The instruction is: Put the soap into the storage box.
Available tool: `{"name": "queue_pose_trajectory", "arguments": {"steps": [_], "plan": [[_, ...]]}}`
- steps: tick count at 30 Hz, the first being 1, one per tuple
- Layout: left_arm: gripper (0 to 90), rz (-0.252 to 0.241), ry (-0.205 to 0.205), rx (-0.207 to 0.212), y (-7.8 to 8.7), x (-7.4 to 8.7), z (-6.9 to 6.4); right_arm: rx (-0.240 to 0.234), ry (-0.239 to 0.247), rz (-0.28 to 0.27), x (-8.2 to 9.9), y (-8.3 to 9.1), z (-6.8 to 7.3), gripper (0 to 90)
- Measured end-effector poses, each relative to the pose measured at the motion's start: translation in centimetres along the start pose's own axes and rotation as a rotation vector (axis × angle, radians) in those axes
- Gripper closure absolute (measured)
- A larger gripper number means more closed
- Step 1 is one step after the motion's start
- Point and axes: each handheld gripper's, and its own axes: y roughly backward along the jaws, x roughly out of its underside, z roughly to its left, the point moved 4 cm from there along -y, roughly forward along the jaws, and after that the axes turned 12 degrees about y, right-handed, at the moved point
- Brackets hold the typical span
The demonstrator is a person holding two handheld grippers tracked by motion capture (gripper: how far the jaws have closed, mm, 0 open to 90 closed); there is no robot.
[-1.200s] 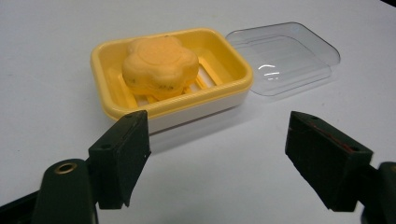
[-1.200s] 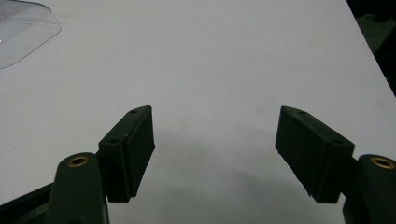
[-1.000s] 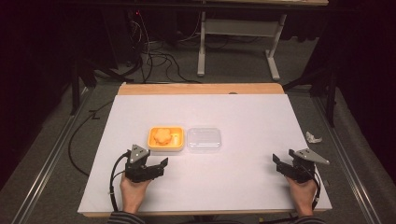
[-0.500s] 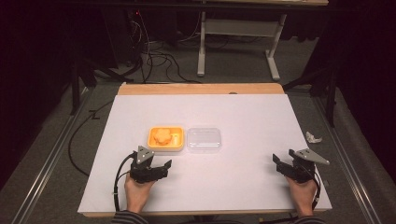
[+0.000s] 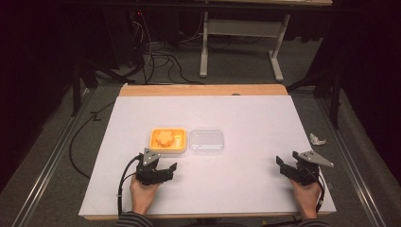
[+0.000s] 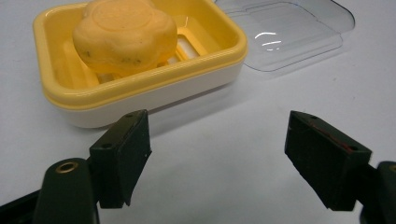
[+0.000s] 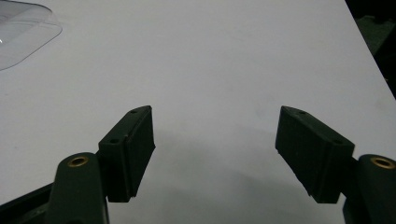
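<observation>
Starting at the left, our left gripper sits low over the bench, jaws spread wide and holding nothing, aimed at the yellow soap dish just ahead of it. We judge it is lined up this way to reach for the dish or the soap inside. The dish stands a little left of the middle of the bench, and the clear lid lies flat just beside it on the right, off the dish, which leaves the soap free to get at.

The left gripper view adds what the high view cannot: the soap is a lobed orange bar resting on the slatted insert of the dish, which has a white base under its yellow rim, and the lid touches or nearly touches the dish's far corner.

Far to the right, our right gripper waits near the bench's edge, jaws also wide apart and empty, well apart from the dish. Its own view shows bare bench and a corner of the lid. Past it on the floor lies a crumpled white scrap
</observation>
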Motion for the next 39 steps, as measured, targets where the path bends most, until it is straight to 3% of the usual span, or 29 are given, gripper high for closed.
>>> {"name": "queue_pose_trajectory", "arguments": {"steps": [11,33,39], "plan": [[23.1,-0.012,0.002,-0.01,-0.6,0.0,0.1,0.0,-0.004,-0.001,0.0,0.0,0.0,28.4],[22.9,-0.022,-0.035,-0.025,-1.2,0.2,0.0,0.0,-0.006,0.001,0.0,0.0,0.0,28.4],[22.9,-0.029,-0.062,-0.038,-1.1,0.3,-0.3,0.0,-0.003,0.001,0.0,0.0,0.0,28.4]]}}
